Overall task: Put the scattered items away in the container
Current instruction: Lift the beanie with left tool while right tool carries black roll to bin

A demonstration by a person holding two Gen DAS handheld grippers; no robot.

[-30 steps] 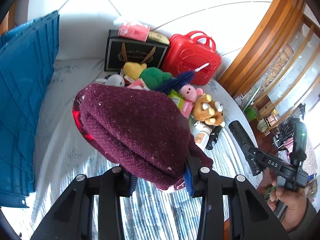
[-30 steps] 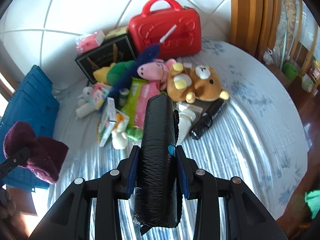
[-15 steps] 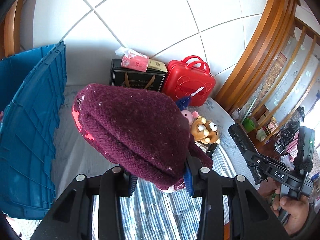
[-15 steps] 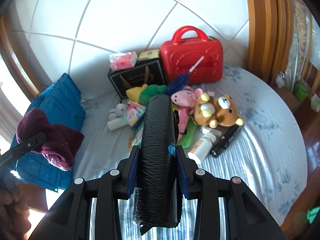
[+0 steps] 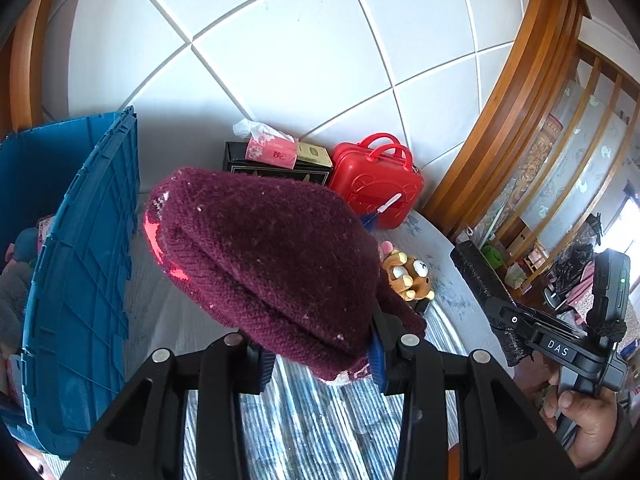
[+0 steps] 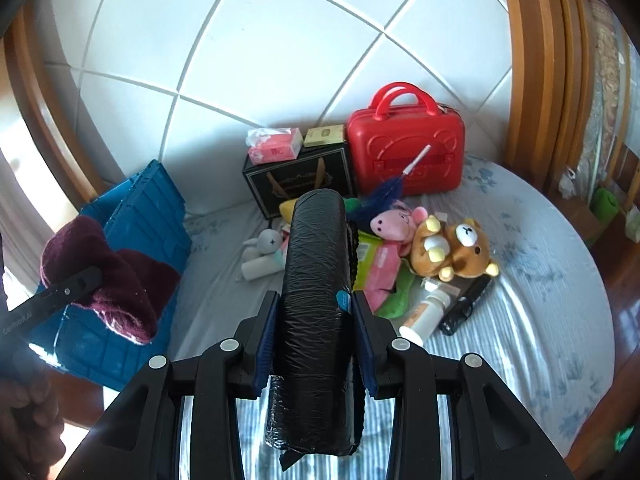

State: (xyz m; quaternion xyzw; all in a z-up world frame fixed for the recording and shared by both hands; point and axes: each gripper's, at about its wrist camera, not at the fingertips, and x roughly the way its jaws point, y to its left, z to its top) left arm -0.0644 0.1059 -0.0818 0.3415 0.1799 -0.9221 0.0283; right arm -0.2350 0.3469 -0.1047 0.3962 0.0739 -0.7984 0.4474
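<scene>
Maroon knit hat [image 5: 264,260] clamped in left gripper [image 5: 320,354] beside blue crate [image 5: 80,280]; black roll [image 6: 314,300] gripped between right gripper [image 6: 312,346] fingers

- Ahead of you stands a white tiled wall [image 6: 280,52], crossed by pale grout lines.
- Curved wooden trim [image 6: 532,80] borders the wall on your right; a matching wooden frame [image 6: 44,112] rises at the left.
- Below you lies a bed sheet [image 6: 532,264] in pale blue, with a floral print.
- At far right, wooden bars [image 5: 576,128] front patterned panels.
- Bright daylight enters at the left edge.
</scene>
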